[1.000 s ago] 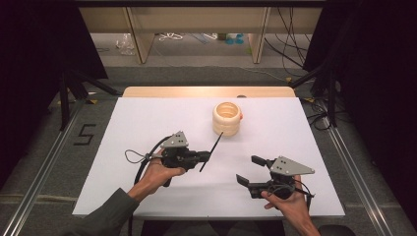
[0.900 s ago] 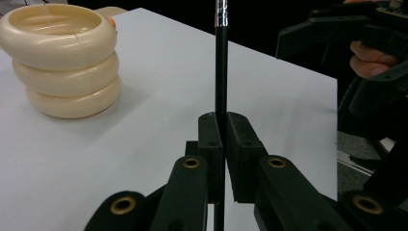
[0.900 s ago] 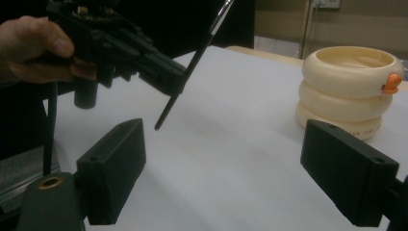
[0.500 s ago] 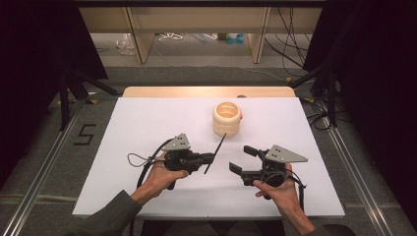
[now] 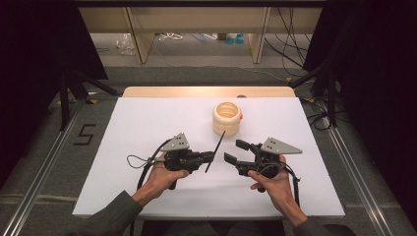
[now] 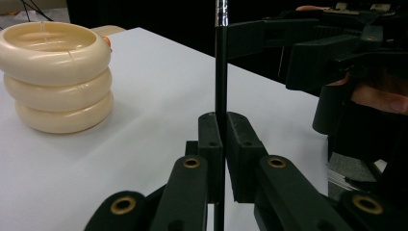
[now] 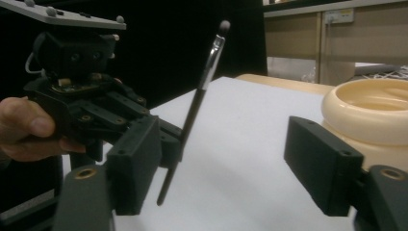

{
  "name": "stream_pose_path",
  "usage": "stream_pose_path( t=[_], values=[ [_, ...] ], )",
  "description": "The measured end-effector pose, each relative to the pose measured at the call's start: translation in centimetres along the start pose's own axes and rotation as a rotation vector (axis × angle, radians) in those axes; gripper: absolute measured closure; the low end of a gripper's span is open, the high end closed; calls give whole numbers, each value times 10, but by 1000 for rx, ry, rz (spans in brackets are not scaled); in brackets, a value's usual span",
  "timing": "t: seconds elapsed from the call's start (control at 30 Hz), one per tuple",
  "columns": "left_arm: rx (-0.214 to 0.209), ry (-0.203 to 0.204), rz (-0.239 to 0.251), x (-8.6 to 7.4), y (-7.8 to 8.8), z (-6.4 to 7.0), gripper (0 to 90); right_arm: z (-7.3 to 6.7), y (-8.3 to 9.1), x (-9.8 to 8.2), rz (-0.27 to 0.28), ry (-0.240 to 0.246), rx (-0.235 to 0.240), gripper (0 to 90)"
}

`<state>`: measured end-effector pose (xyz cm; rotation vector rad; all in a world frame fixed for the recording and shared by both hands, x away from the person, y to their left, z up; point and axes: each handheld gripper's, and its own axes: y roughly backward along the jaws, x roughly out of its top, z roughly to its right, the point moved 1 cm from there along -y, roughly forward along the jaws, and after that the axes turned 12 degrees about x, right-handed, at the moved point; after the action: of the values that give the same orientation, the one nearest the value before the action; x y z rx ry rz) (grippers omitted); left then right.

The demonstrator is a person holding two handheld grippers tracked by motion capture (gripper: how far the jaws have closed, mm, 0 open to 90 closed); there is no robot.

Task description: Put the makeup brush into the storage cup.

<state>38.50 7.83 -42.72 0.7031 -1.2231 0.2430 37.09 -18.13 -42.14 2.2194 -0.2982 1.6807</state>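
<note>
The left gripper (image 5: 209,158), held level above the white table (image 5: 147,123), clamps a thin black brush (image 5: 215,151) tilted upward near the cream ribbed ring-stack (image 5: 227,118). The right gripper (image 5: 235,152) faces it, jaws spread apart.

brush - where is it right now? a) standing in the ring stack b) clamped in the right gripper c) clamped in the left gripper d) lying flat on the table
c, the left gripper is shut on the brush handle, while the right gripper is open beside it.
</note>
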Motion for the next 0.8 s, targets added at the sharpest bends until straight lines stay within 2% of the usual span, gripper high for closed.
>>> stream_pose_path(
  t=[0.07,0.13,0.23,0.37,0.5,0.6,0.67,0.7,0.77,0.8],
  values=[
    [0,-5,4,0,0,0,850,-1,-3,2,5,-11,20,344],
    [-4,3,2,0,0,1,850,0,-6,3,-9,-12,16,376],
    [-3,2,2,0,-1,1,851,0,-10,3,0,-13,32,397],
    [-5,3,5,0,-1,1,850,-2,-19,5,-16,-10,49,454],
    [-13,4,8,0,-1,1,851,-1,-23,6,-6,-11,56,492],
    [-11,1,12,1,0,2,851,0,-24,7,-2,-25,66,524],
    [-10,-4,15,1,0,2,851,0,-25,7,25,-50,70,547],
    [-12,-1,18,1,0,3,851,1,-24,7,9,-49,72,557],
    [-11,-4,22,2,1,4,851,1,-25,7,17,-54,73,579],
    [-14,-9,25,2,1,4,851,2,-26,7,33,-65,85,590]
  ],
)
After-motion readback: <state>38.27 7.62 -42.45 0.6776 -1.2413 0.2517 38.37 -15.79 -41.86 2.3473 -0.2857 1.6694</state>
